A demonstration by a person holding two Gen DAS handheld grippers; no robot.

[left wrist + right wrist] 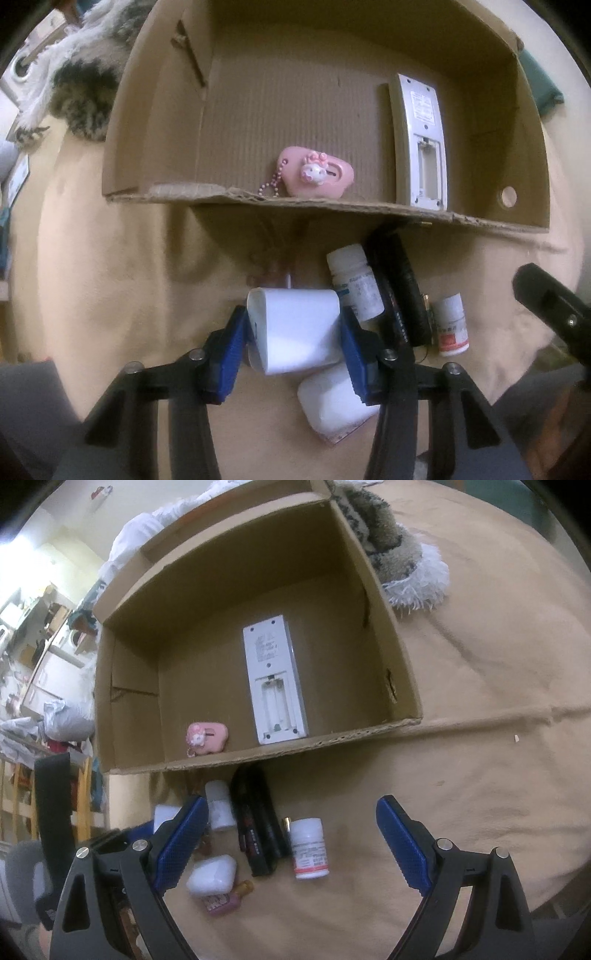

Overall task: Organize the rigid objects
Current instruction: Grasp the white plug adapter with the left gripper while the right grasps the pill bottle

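Note:
My left gripper (293,332) is shut on a white rectangular block (295,314), with a blue pad pressed against each side. The block rests on the tan cloth just in front of the open cardboard box (332,206). My right gripper (291,801) is open and hangs over a small white bottle with a red label (310,849). Beside that bottle lie a black oblong object (258,830), a taller white bottle (219,808) and a white rounded case (212,875). Inside the box (295,746) lie a pink charm (207,738) and a white remote (275,686) with its battery bay uncovered.
A furry grey and white item (399,554) lies on the cloth behind the box. A small pink bottle (225,901) pokes out from under the white case. To the right of the bottles there is bare tan cloth (461,775). Cluttered shelves stand far left.

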